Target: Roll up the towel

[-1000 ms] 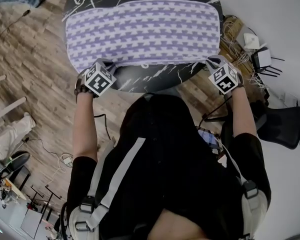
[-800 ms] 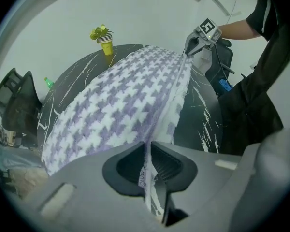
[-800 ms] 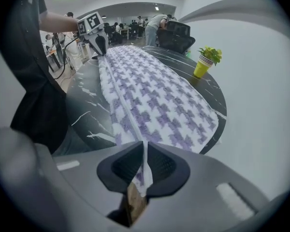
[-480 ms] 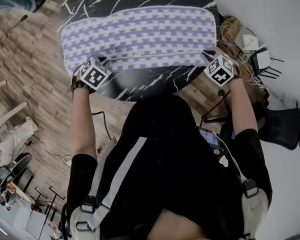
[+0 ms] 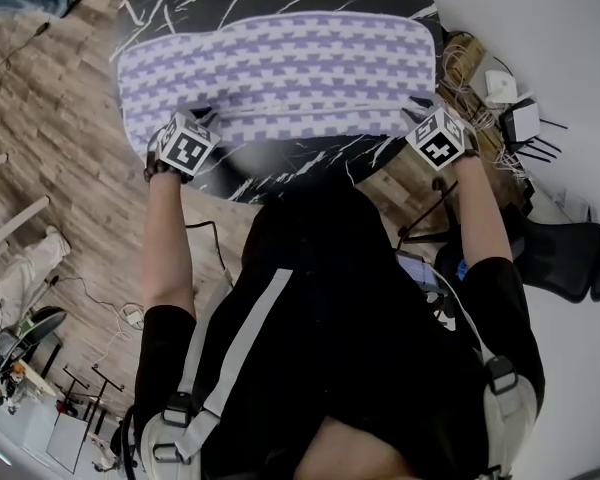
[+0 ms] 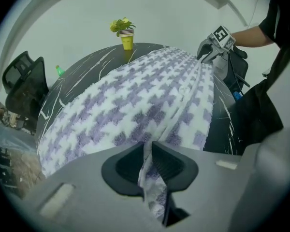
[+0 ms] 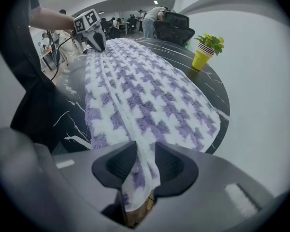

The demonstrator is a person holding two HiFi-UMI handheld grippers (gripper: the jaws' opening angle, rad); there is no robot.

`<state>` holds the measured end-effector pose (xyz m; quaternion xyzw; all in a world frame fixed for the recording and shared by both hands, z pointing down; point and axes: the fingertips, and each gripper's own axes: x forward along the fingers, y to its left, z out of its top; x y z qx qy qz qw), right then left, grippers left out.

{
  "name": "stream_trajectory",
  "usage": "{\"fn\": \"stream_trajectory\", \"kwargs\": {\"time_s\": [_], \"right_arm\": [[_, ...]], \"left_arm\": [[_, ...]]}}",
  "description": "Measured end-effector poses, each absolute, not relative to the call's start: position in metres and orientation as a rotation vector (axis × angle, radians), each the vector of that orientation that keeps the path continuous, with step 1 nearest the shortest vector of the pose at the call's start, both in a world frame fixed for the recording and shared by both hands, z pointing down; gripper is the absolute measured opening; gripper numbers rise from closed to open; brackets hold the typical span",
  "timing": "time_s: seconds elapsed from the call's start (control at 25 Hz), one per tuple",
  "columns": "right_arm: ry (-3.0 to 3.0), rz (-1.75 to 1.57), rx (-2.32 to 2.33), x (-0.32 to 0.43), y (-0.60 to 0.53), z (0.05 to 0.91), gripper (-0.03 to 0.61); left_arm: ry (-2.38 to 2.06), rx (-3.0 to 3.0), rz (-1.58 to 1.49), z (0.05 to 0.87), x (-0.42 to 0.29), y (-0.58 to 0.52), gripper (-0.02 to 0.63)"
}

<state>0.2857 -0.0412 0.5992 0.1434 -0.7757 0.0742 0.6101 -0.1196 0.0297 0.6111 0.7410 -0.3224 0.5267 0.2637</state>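
A purple-and-white patterned towel (image 5: 280, 63) lies spread across the black marble table (image 5: 310, 163), its near edge folded over onto itself. My left gripper (image 5: 202, 121) stands at the fold's left end, pointing steeply down. In the left gripper view it (image 6: 147, 162) is shut on the towel's corner (image 6: 152, 192). At the fold's right end is my right gripper (image 5: 417, 111). Its jaws have just been opening, and in the right gripper view the towel's corner (image 7: 135, 178) still lies loosely between them (image 7: 145, 163).
A yellow pot with a green plant (image 6: 127, 35) stands at the table's far side, beyond the towel. A black office chair (image 5: 570, 253) and a tangle of cables with white boxes (image 5: 500, 88) sit on the floor to the right. People stand far off in the room.
Both grippers have moved away from the person over the table, carrying the towel's near edge with them. That edge now lies folded on the towel.
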Motion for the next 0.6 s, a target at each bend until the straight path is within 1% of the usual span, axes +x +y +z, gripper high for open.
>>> {"fn": "stream_trajectory", "kwargs": {"time_s": [0.12, 0.32, 0.4, 0.48, 0.6], "right_arm": [[-1.811, 0.130, 0.305, 0.274, -0.045, 0.590, 0.143], [-1.869, 0.112, 0.325, 0.259, -0.056, 0.572, 0.152], [-1.915, 0.110, 0.359, 0.250, -0.061, 0.562, 0.152], [-1.979, 0.106, 0.362, 0.232, -0.062, 0.553, 0.150], [-2.072, 0.073, 0.280, 0.187, -0.050, 0.545, 0.143]], "left_arm": [[-0.887, 1.997, 1.417, 0.613, -0.120, 0.028, 0.064], [-0.903, 1.988, 1.410, 0.611, -0.120, 0.030, 0.066], [-0.946, 1.984, 1.389, 0.605, -0.123, 0.028, 0.085], [-1.005, 1.975, 1.347, 0.596, -0.125, 0.026, 0.104], [-1.091, 1.964, 1.287, 0.583, -0.128, 0.026, 0.104]]}}
